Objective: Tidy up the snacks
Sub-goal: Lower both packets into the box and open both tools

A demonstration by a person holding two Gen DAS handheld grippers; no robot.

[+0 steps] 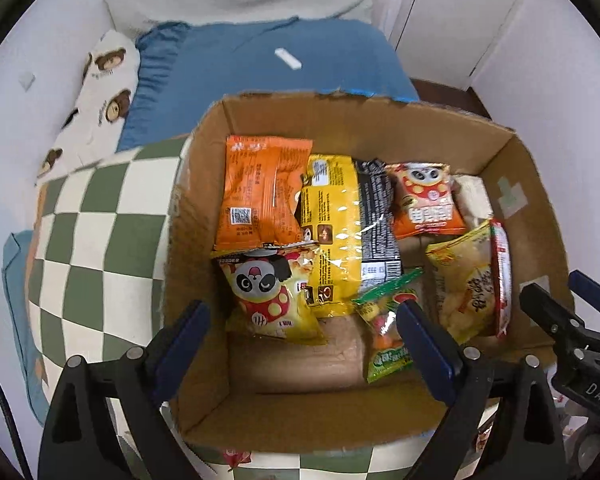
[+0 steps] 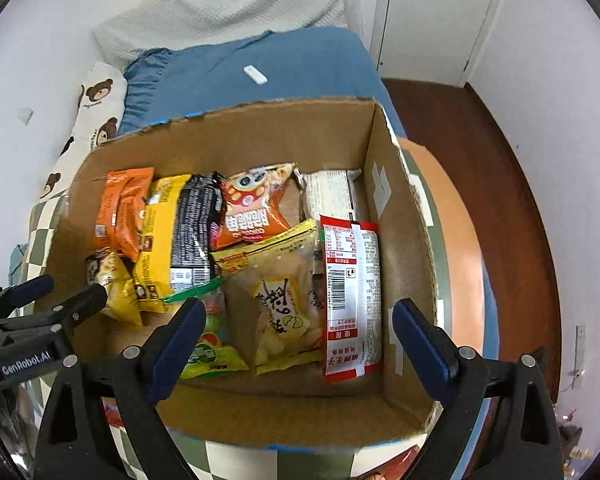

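Note:
An open cardboard box [image 1: 284, 120] [image 2: 260, 124] on a bed holds several snack packets. Inside lie an orange packet [image 1: 260, 188], a yellow packet [image 1: 332, 232], a yellow panda bag [image 1: 268, 292], a green candy bag [image 1: 384, 328], a clear crisps bag [image 1: 468, 280] [image 2: 284, 300] and a red-and-white packet [image 2: 352, 296]. My left gripper [image 1: 306, 340] is open and empty above the box's near side. My right gripper [image 2: 300, 340] is open and empty over the box's near right part. Each gripper shows at the edge of the other's view.
The box sits on a green-and-white checked cushion [image 1: 92, 232]. A blue bedsheet [image 1: 260, 60] with a small white object [image 1: 288, 58] lies behind. A bear-print pillow [image 1: 100, 92] is far left. A brown floor [image 2: 500, 184] and white doors [image 2: 428, 12] are on the right.

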